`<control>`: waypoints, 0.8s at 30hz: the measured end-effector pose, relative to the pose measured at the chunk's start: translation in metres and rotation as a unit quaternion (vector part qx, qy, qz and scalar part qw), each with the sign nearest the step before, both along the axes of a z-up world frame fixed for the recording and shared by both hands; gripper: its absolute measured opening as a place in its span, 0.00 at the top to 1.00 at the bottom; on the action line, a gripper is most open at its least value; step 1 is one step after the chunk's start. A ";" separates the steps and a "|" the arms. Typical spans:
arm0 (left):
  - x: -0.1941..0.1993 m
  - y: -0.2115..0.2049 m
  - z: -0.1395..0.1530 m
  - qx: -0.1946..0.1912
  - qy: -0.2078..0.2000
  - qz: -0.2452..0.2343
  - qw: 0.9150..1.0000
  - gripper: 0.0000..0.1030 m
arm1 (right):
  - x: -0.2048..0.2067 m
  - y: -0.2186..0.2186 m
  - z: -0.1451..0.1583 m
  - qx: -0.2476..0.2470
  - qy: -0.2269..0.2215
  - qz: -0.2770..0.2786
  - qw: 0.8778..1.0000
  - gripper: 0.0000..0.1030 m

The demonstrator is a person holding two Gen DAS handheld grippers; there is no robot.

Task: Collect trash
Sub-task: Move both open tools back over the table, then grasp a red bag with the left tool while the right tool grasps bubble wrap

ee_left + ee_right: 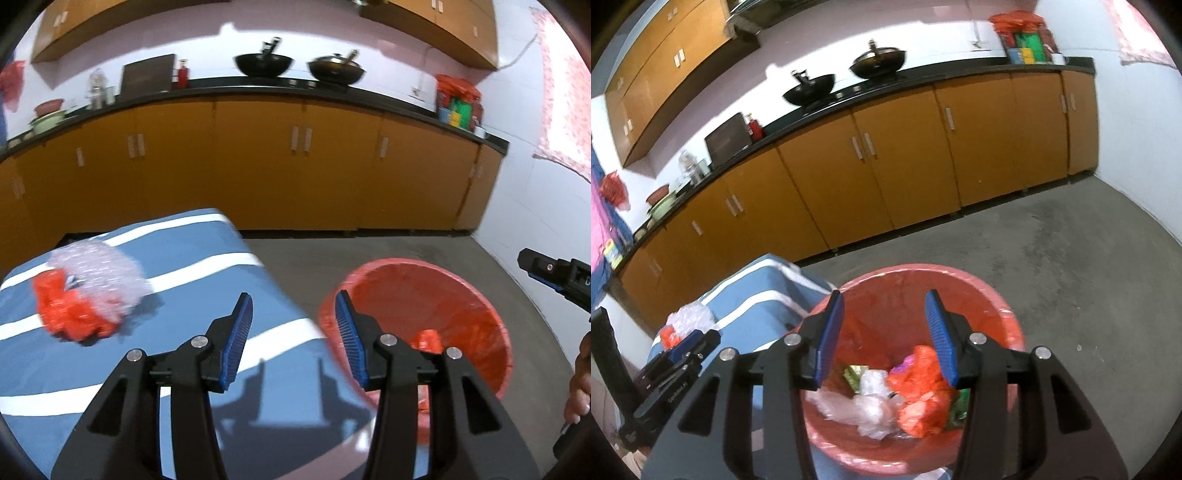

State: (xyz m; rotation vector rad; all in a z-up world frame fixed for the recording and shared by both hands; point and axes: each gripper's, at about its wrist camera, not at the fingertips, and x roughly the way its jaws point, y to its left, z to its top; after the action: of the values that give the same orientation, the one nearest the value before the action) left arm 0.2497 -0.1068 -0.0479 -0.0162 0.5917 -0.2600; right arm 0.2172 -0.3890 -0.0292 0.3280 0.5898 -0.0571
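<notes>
Because the red-lined bin (916, 369) stands on the floor right against the corner of the blue-and-white striped table (177, 243), anything picked off the table has only a short way to travel to be dropped. The right gripper (885, 339) hangs directly over the bin's mouth with its jaws spread and nothing between them, which fits a piece having been let go there; I judge this from the empty jaws alone. The left gripper (294, 339) sits over the table edge beside the bin, also spread and empty, pointing toward the trash that is left: a wad of clear bubble wrap (99, 280) with a crumpled orange plastic bag (70, 314) touching it, lying on the table well away from the bin.

Only the right wrist view looks down into the bin, showing orange bags (919, 391), clear plastic (864, 406) and a green wrapper (854, 373) heaped at the bottom. Only the left wrist view shows the remaining table trash clearly, plus a hand (580, 384) at the frame's edge beyond the bin.
</notes>
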 end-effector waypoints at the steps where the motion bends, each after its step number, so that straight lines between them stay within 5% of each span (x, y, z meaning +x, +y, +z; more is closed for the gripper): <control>1: -0.002 0.011 0.000 0.001 -0.002 0.009 1.000 0.52 | 0.002 0.008 0.001 -0.002 0.001 0.007 1.000 0.55; 9: -0.021 0.107 0.002 0.026 -0.033 0.093 0.995 0.46 | 0.027 0.103 -0.003 -0.019 0.010 0.094 0.995 0.55; 15: -0.038 0.181 -0.003 0.053 -0.049 0.169 0.983 0.42 | 0.050 0.195 -0.011 -0.024 0.020 0.169 0.985 0.55; 24: -0.052 0.265 -0.010 0.036 -0.051 0.256 0.965 0.35 | 0.080 0.317 -0.010 -0.058 0.011 0.250 0.966 0.55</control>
State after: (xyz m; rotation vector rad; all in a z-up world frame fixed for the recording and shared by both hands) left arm 0.1974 0.1581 -0.0582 -0.0836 0.4757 0.2630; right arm 0.2974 -0.0722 -0.0391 0.0585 0.6737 0.3907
